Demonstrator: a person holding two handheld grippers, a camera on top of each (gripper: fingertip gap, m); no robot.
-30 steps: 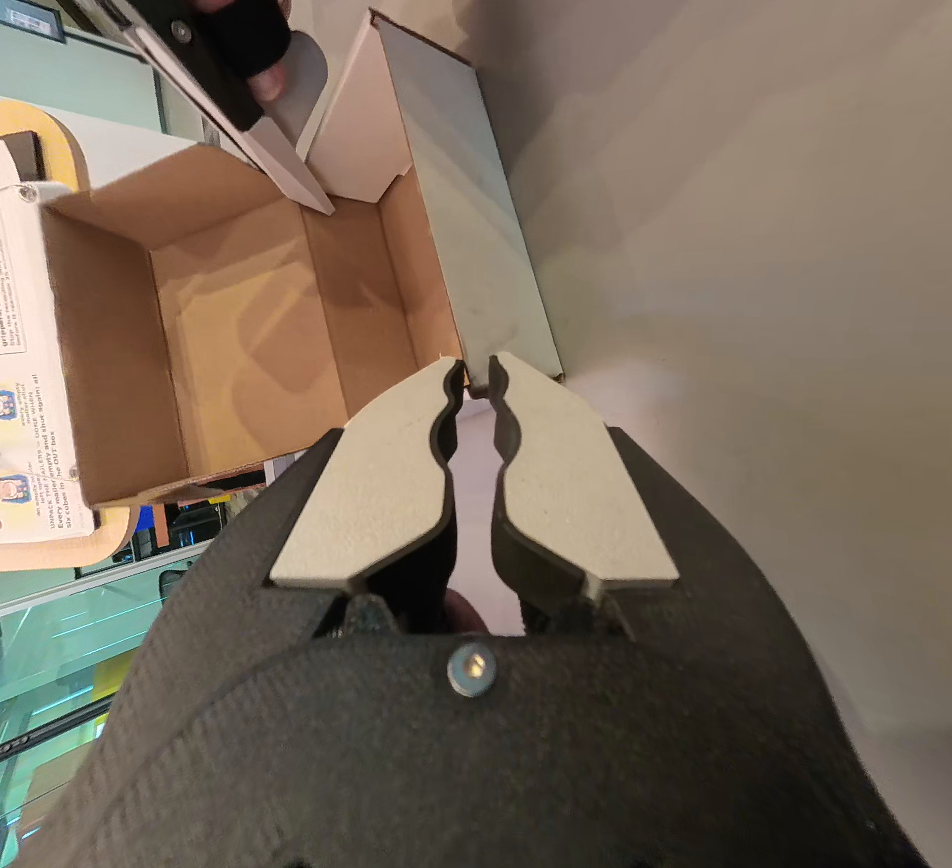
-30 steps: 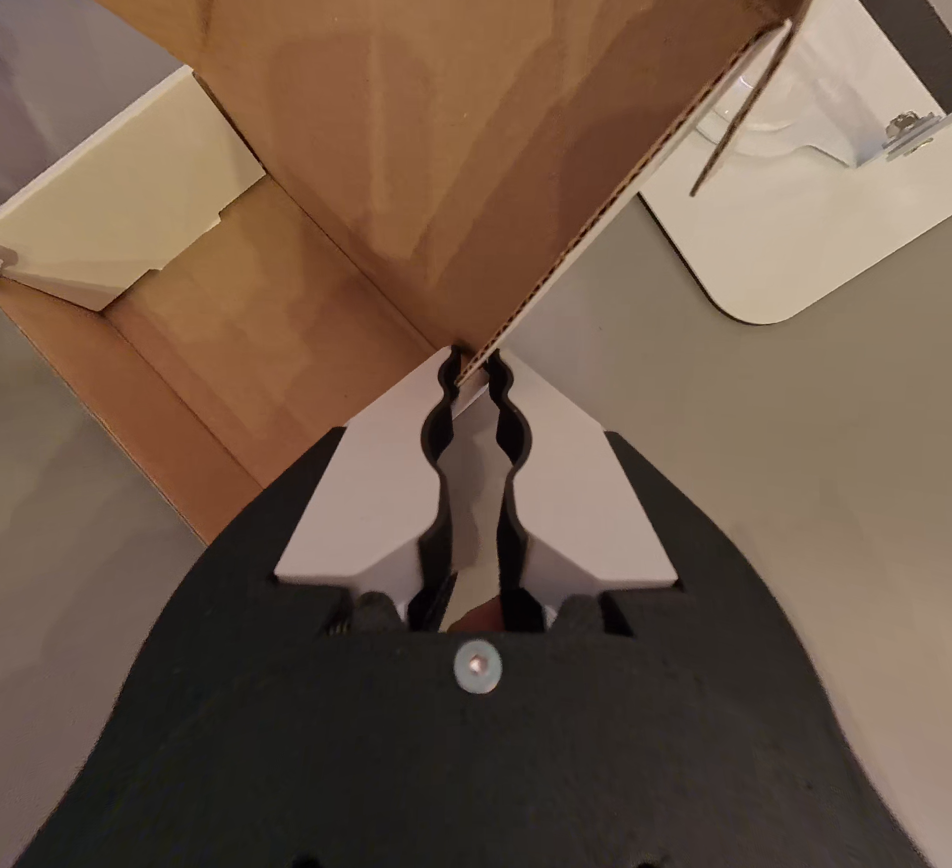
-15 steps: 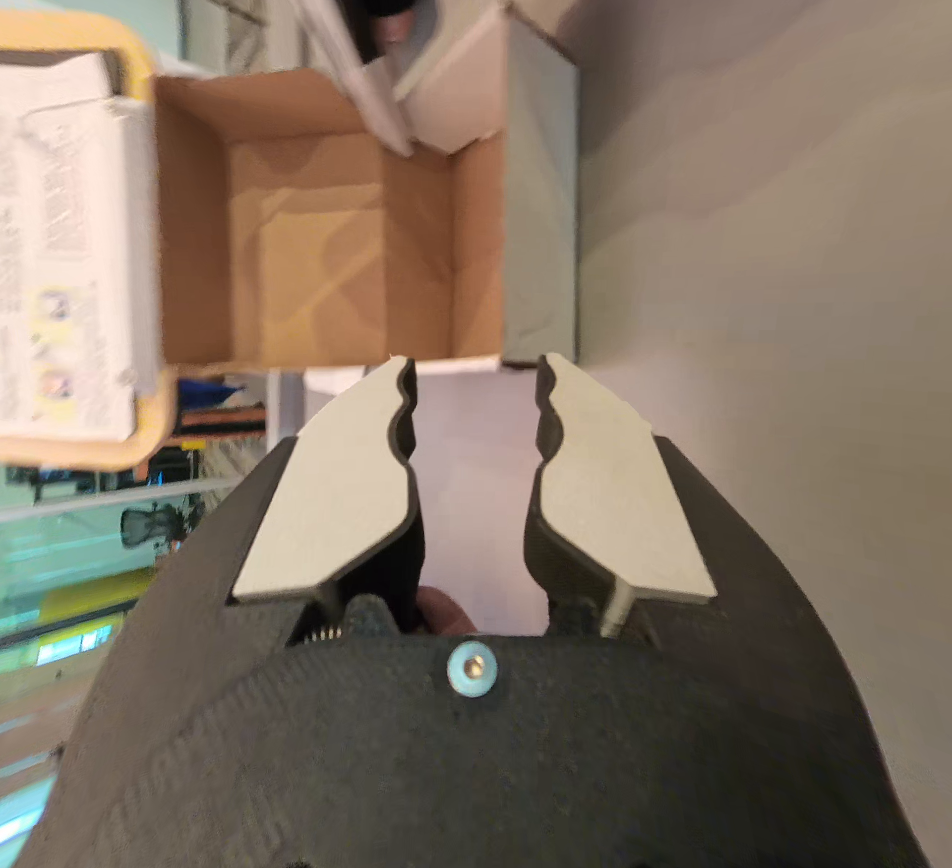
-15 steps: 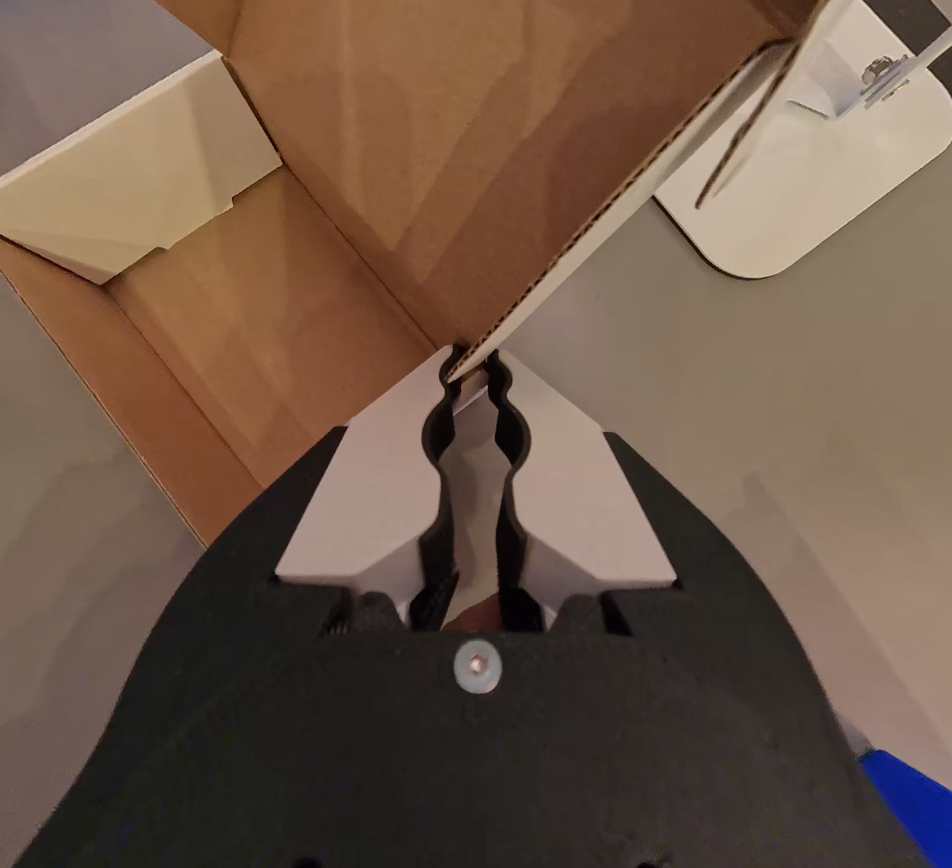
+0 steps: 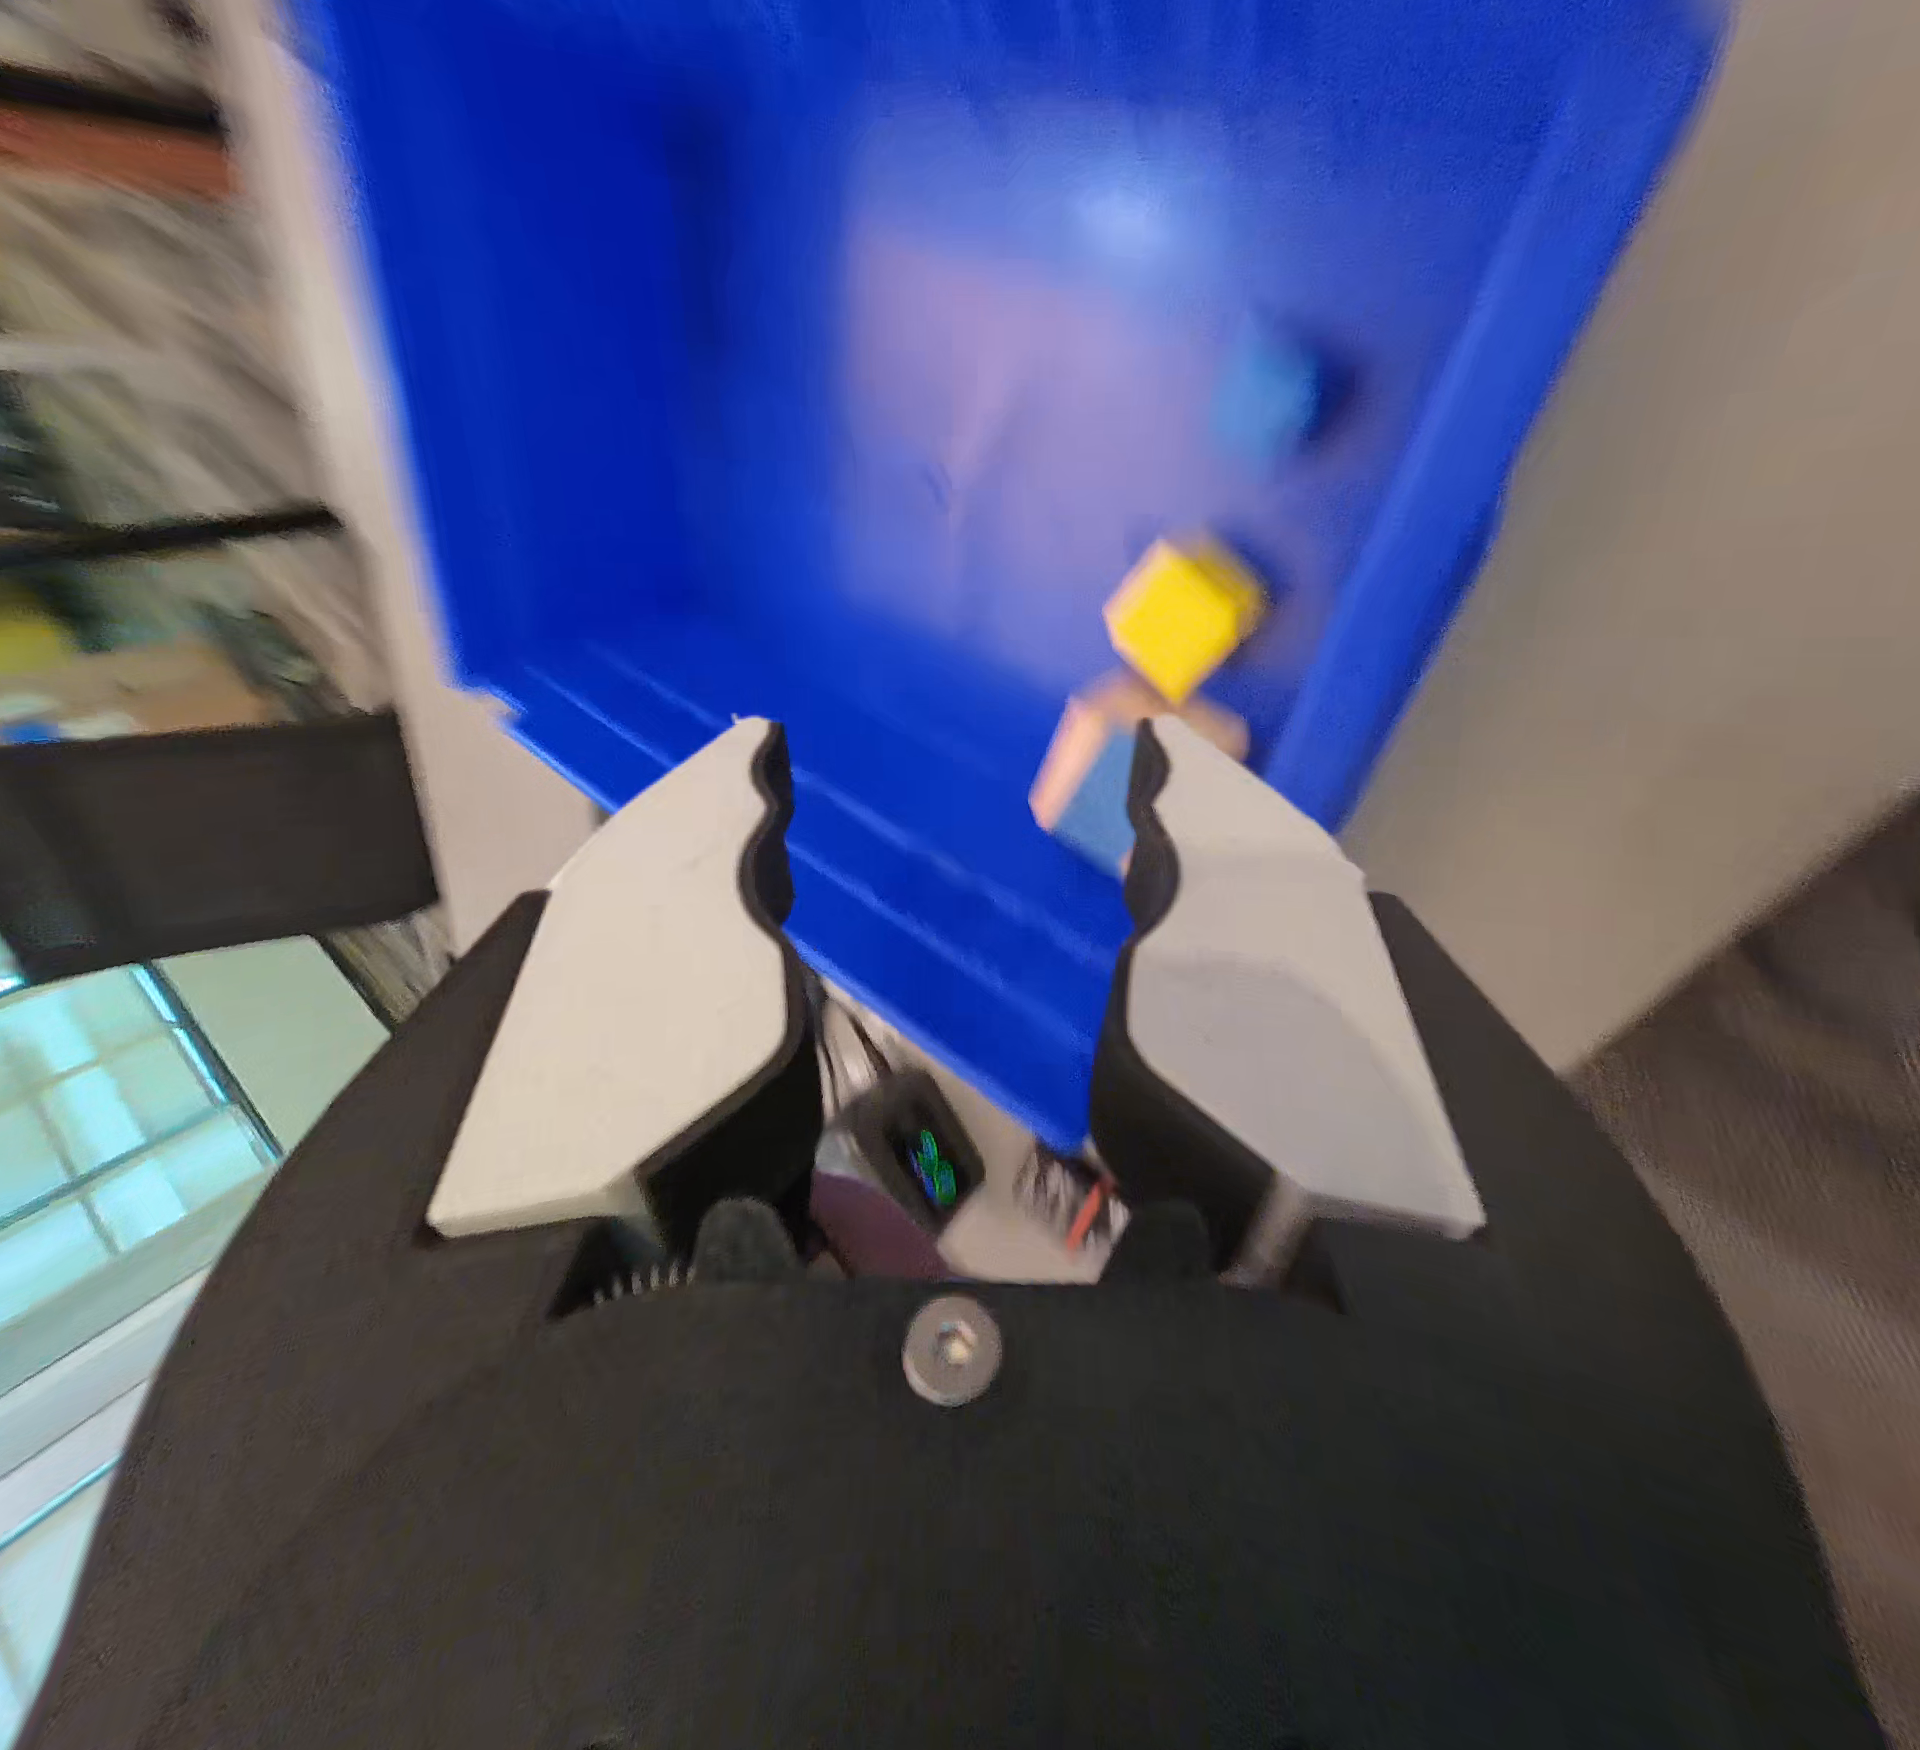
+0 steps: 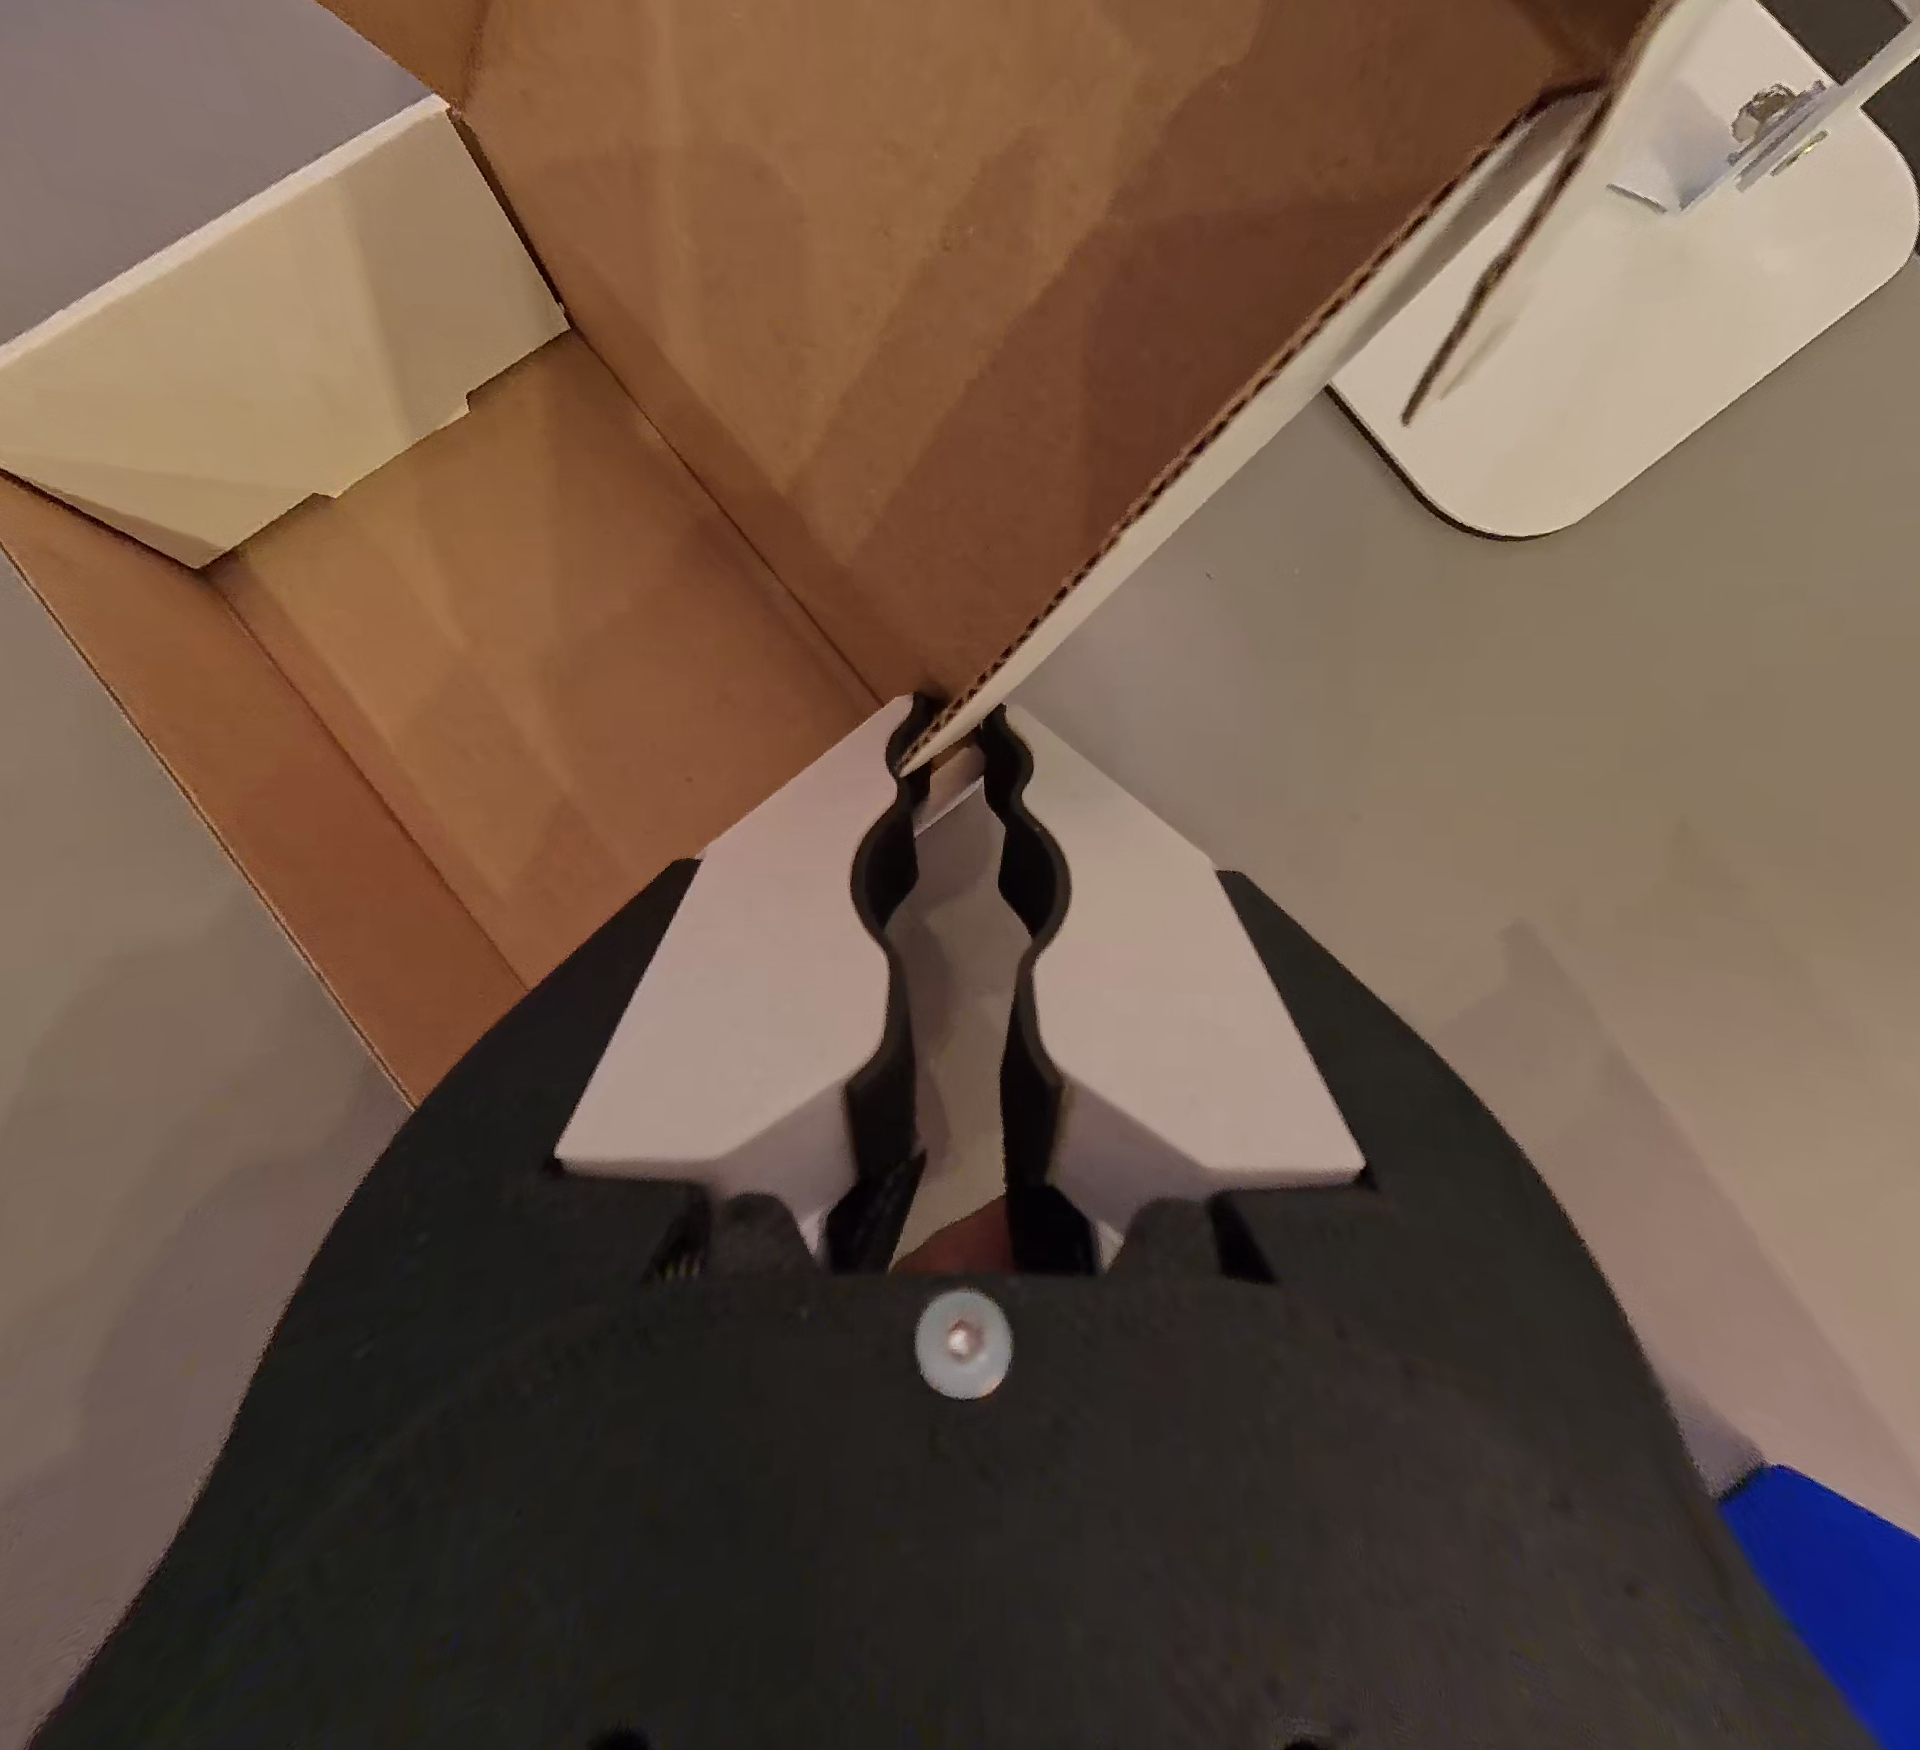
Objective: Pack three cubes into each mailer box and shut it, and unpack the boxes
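My right tongs (image 6: 951, 744) pinch the brown corrugated mailer box's lid (image 6: 1039, 246) to keep it open while my left tongs (image 5: 956, 765), spread wide, aim at the yellow cube (image 5: 1184, 609) at one o'clock in the blue plastic bin (image 5: 675, 298).

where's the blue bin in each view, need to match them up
Left wrist view: the blue bin fills the upper middle, blurred, just past the open left gripper.
Right wrist view: only a blue corner at the bottom right edge, probably that bin.
Shared landmark: the grey tabletop.

Cubes (image 5: 1184, 625) lie, seemingly three, along the right wall inside the bin (image 5: 644, 329).
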